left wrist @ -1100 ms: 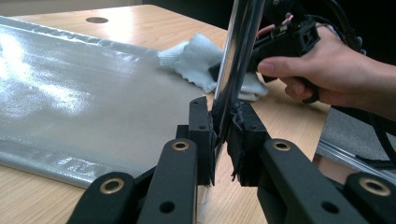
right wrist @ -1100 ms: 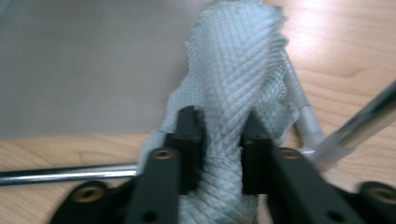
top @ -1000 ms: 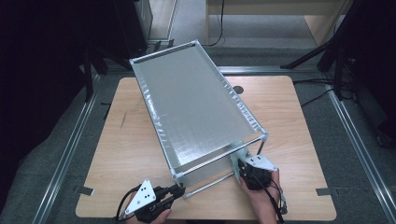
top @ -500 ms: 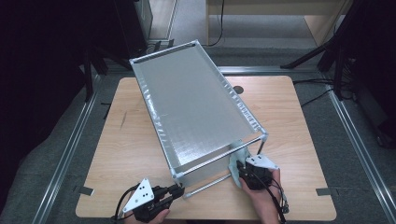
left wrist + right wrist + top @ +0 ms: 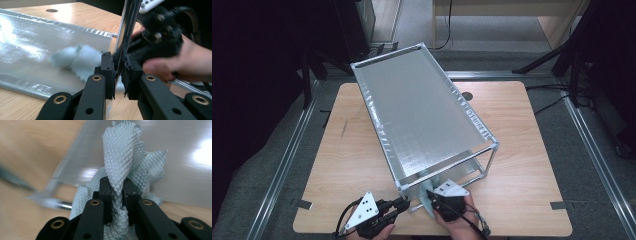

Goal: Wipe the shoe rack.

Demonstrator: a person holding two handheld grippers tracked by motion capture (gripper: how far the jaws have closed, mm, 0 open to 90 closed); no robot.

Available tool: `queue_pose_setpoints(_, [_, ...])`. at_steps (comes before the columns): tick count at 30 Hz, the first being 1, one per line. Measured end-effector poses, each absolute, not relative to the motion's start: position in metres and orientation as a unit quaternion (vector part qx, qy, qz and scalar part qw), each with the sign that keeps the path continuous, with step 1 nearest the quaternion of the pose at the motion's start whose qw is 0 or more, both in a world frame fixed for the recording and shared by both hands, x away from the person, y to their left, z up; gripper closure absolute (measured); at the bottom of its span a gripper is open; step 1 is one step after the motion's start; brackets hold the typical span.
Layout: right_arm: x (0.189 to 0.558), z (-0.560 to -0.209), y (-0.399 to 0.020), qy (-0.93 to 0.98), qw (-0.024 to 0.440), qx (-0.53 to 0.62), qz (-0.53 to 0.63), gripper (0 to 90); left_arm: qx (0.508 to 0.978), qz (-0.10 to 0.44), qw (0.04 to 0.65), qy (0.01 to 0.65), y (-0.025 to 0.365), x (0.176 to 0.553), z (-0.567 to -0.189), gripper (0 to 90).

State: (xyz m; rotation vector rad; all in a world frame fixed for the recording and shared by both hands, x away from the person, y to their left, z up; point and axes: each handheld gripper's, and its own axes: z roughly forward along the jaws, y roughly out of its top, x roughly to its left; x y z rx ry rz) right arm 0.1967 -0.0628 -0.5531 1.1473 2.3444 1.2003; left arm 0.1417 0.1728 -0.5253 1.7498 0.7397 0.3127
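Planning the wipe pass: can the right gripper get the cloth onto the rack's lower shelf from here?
Probably yes. The right gripper is shut on the cloth at the rack's open near end. The left gripper clamps the corner post off to one side.

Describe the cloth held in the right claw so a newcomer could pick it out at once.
Start at the silver-lined metal rack on the wooden table and follow it to its near open end. There the right claw pinches a pale blue-green cloth, the one soft, diamond-textured thing among shiny metal tubes and foil.
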Motion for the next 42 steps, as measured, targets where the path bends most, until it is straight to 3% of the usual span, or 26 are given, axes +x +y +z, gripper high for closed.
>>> queue_pose_setpoints(7, [0.194,-0.553,-0.058,0.819,0.139,0.379,0.408,80.3,0.747,0.133,0.571,0.313,0.173,0.142,-0.525,80.7])
queue_pose_setpoints(19, [0.242,-0.547,-0.159,0.758,0.214,0.494,0.368,79.6,0.747,0.133,0.57,0.313,0.173,0.142,-0.525,80.8])
queue_pose_setpoints(22, [0.244,-0.546,-0.171,0.744,0.213,0.515,0.369,79.6,0.747,0.134,0.571,0.314,0.173,0.142,-0.525,80.8])
queue_pose_setpoints(25, [0.238,-0.546,-0.164,0.748,0.222,0.508,0.364,79.5,0.747,0.132,0.571,0.313,0.174,0.142,-0.526,80.7])
queue_pose_setpoints(42, [0.193,-0.552,-0.066,0.822,0.137,0.375,0.407,79.1,0.748,0.13,0.572,0.313,0.174,0.143,-0.526,80.6])
